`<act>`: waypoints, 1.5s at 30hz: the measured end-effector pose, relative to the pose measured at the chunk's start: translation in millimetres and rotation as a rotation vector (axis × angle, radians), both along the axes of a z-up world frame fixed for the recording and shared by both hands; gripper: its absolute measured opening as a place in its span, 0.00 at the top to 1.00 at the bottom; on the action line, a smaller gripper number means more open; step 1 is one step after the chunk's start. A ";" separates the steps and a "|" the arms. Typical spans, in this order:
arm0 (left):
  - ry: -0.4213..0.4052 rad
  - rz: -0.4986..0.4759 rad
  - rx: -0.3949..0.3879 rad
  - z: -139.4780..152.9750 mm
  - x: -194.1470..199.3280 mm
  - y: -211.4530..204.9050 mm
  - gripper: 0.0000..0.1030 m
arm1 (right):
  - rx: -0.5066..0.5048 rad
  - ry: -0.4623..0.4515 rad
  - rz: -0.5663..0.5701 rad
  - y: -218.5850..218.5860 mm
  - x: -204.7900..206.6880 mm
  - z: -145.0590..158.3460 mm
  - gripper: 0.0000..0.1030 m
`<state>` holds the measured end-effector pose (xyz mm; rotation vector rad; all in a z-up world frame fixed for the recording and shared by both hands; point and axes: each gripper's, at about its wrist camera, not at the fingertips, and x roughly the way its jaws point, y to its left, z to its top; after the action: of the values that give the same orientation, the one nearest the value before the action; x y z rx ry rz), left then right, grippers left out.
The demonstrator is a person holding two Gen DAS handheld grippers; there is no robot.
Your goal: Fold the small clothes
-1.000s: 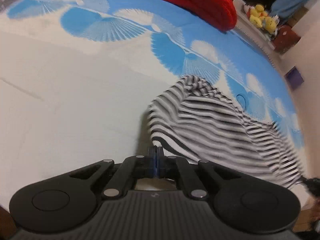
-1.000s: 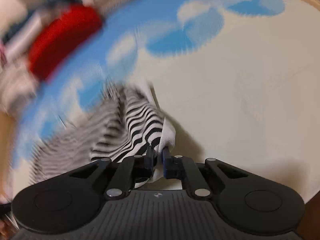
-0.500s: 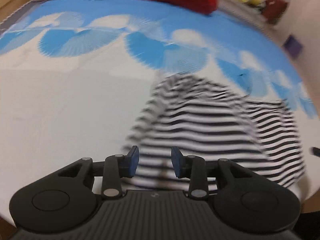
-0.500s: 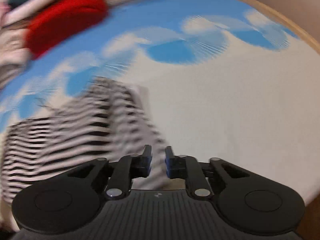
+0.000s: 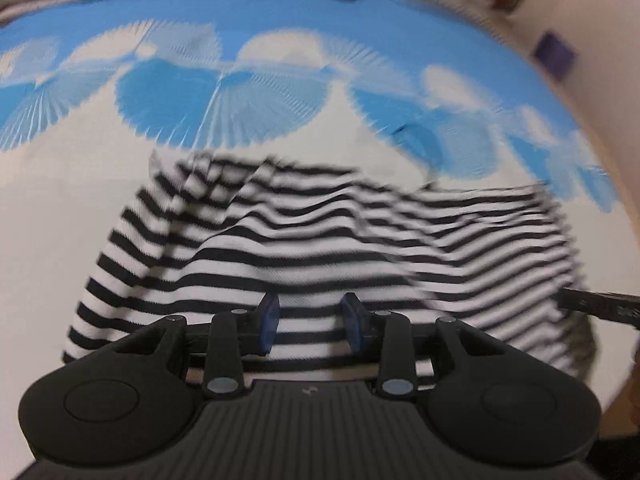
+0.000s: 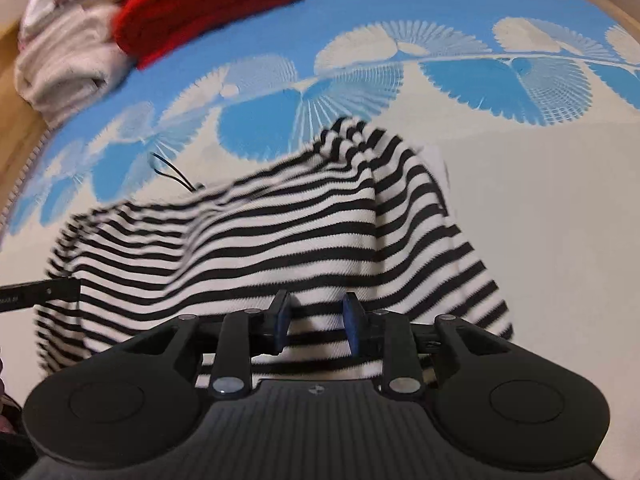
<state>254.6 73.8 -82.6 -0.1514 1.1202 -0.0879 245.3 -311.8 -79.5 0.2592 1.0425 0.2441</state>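
Observation:
A black-and-white striped garment lies on the blue-and-white patterned cloth, rumpled, with a fold over its top; it also shows in the right wrist view. My left gripper is open and empty, its jaws just above the garment's near edge. My right gripper is open and empty over the near edge too. The tip of the right gripper shows at the garment's right side, and the tip of the left gripper at its left side.
A red knit item and a folded pale garment lie at the far edge of the patterned cloth. A thin black cord lies just beyond the striped garment. A purple box stands off to the right.
Both grippers were shut on the striped garment's edge a second ago; both have opened and let go. The garment has dropped and now lies spread on the cloth.

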 end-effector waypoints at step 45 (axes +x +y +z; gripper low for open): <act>0.014 -0.197 0.146 38.9 -87.3 -34.8 0.59 | -0.221 0.152 -0.118 -75.6 -32.0 -9.9 0.58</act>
<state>167.3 39.1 -43.7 0.0894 1.1491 -0.1804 213.3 -387.4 -89.4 0.1399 1.1897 0.0017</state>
